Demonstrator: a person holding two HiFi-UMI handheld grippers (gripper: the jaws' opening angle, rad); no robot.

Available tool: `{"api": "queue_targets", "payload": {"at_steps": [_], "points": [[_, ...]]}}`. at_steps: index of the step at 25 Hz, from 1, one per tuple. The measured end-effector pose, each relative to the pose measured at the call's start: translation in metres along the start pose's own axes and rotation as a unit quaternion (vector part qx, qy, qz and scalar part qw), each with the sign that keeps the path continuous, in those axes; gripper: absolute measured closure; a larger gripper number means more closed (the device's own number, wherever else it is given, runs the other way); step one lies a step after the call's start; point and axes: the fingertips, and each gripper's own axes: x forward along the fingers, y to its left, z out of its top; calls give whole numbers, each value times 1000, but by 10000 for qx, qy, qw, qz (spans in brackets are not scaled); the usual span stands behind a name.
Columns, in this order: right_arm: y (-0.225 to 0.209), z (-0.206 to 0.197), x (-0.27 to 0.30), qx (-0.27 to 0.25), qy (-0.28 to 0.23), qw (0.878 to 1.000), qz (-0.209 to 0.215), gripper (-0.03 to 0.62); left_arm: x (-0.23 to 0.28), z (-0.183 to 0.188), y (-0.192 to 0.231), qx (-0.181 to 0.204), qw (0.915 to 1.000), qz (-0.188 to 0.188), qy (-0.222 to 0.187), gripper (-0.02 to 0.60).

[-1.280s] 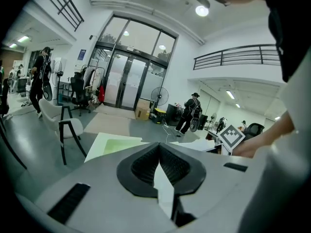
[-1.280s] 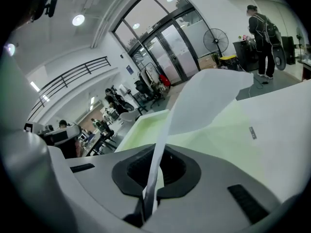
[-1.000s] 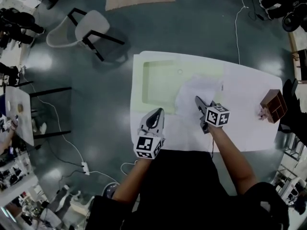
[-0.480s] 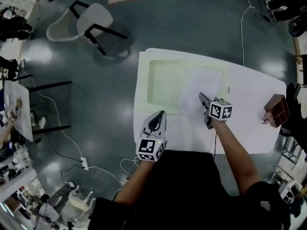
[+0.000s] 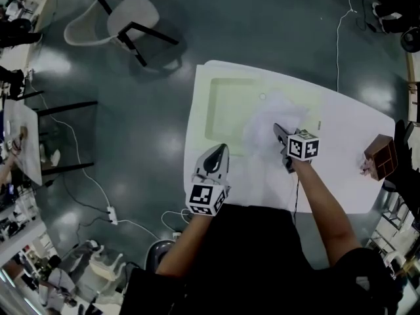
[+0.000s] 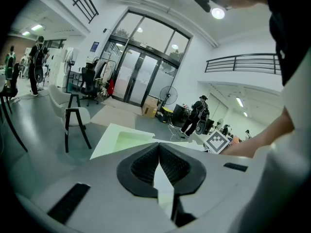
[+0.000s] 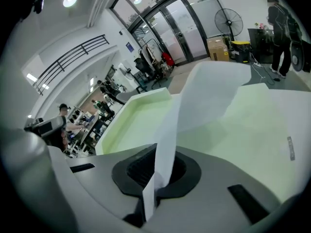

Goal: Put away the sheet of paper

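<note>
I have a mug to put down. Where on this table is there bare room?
Bare: the white tabletop between the right gripper and the brown box, and the left half of the green tray. Crowded: the tray's right side, where that gripper holds the sheet of paper.

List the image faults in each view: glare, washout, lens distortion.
Head view: ceiling lights glare off the glossy floor, and the white table is so washed out that the sheet of paper barely stands out against it. Left gripper view: fisheye bending, dark corners, flare round the ceiling lamp. Right gripper view: the same bending and dark corners; the sheet, close to the lens, looks bright and featureless.
</note>
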Motion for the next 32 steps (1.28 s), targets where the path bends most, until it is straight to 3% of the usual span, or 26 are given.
{"api": "queue_targets", "payload": {"at_steps": [4,14,21,25,32], "points": [[20,-1,8,-414,84,9989,179,595,-3,-8,3,-28,10000,55,49,578],[48,-2,13,-753,49,9969,231,595,-7,-11,9,-55,9999,150,31,578],[69,1,9,-1537,24,9878,233,595,-11,-16,4,-78,9999,140,29,578],[74,2,17,-1527,62,9877,340,595,-15,-15,4,-60,9999,152,24,578],[55,7,39,-1028,222,9940,288,595,-26,-21,12,-98,9996,271,3,578]]}}
